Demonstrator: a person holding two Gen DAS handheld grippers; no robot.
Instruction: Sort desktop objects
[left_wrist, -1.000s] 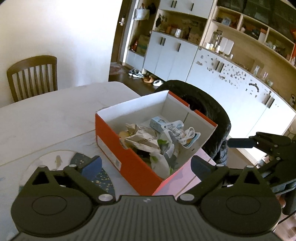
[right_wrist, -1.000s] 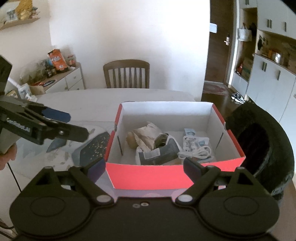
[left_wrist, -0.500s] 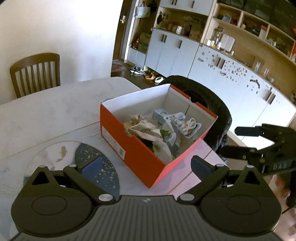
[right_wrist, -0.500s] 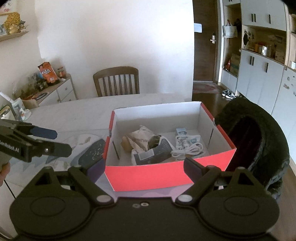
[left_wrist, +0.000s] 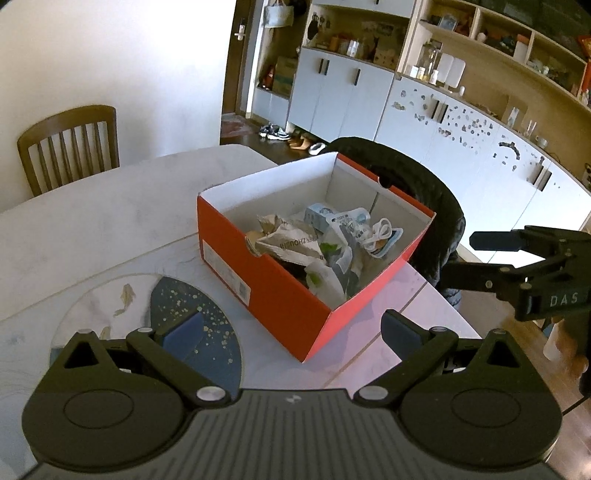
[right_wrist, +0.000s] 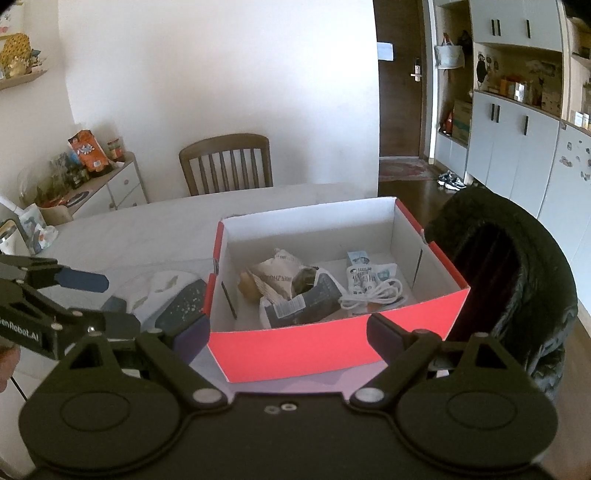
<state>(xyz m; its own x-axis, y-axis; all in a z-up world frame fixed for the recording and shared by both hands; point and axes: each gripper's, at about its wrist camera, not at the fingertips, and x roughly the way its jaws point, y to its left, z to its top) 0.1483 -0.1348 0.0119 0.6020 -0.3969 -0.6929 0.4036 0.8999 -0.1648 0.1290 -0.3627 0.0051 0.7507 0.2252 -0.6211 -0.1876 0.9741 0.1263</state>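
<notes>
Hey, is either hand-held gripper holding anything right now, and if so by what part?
Nothing is held. The left hand-held gripper and right hand-held gripper are both open and empty, short of the orange box.

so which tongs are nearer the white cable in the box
Right, though only slightly by my reading. The right tongs face the box wall nearest the cable; the left tongs sit off the box's far corner.

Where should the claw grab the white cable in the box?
Probably grab the white cable at its bundled middle, coming straight down from above: it lies coiled on top of the packets, and the shoebox walls block any sideways approach.
</notes>
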